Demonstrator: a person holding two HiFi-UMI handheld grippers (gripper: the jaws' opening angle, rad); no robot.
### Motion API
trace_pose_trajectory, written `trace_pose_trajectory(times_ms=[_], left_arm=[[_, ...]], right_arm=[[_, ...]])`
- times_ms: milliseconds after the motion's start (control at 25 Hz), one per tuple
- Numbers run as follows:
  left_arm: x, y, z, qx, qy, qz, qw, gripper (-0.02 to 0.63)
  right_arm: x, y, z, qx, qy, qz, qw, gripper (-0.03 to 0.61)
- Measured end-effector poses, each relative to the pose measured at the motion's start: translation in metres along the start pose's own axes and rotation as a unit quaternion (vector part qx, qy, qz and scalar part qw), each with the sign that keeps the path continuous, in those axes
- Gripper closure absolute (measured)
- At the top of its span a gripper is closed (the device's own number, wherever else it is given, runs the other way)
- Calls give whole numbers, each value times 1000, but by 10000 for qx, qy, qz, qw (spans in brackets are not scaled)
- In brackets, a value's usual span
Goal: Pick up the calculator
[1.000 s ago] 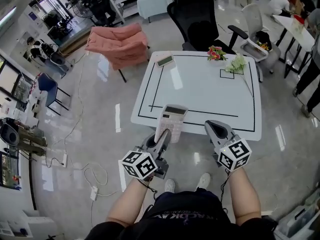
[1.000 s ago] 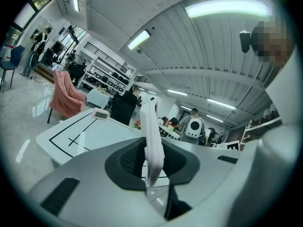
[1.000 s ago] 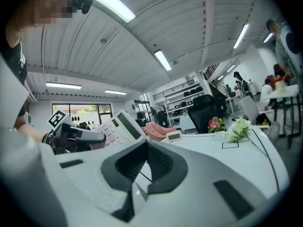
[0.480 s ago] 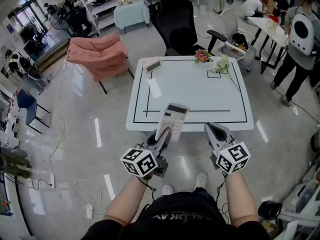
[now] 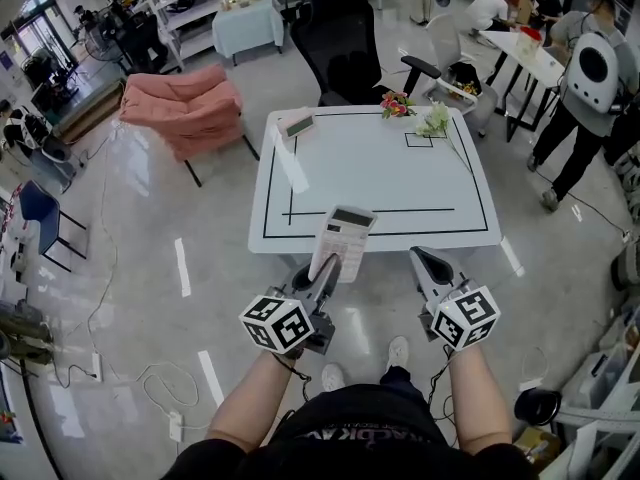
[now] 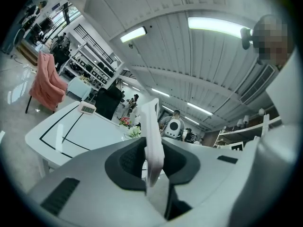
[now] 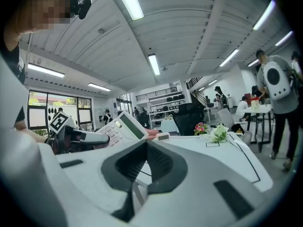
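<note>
A white calculator (image 5: 343, 240) with a grey display is held in the air just in front of the white table (image 5: 420, 183), near its front edge. My left gripper (image 5: 326, 270) is shut on its lower end. In the left gripper view the calculator (image 6: 152, 136) stands edge-on between the jaws. The right gripper view catches the calculator (image 7: 120, 128) at the left, keys and display facing up. My right gripper (image 5: 423, 262) hangs to the right of it, shut and holding nothing.
On the table lie a small white device (image 5: 299, 123) at the far left corner and flowers (image 5: 420, 116) at the far right. A black office chair (image 5: 345, 38) stands behind it, a pink chair (image 5: 185, 108) to its left. People (image 5: 590, 88) stand at the right.
Both grippers and the calculator keep their place in the view while the table and room slide: the person has stepped back from the table. The grip on the calculator is unchanged.
</note>
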State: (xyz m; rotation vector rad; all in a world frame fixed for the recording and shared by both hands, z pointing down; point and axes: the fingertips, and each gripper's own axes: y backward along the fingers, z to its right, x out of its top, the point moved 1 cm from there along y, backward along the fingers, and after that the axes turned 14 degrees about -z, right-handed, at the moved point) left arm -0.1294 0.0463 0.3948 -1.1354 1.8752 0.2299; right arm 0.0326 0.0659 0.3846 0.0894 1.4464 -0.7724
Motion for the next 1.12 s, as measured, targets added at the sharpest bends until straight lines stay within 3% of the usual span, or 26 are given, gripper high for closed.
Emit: trace_pose_trajectory(times_ms=[1120], left_arm=[[-15, 16, 21, -61, -47, 68, 9999, 549]], right_arm=[[-5, 30, -17, -27, 141, 48, 9999, 577]])
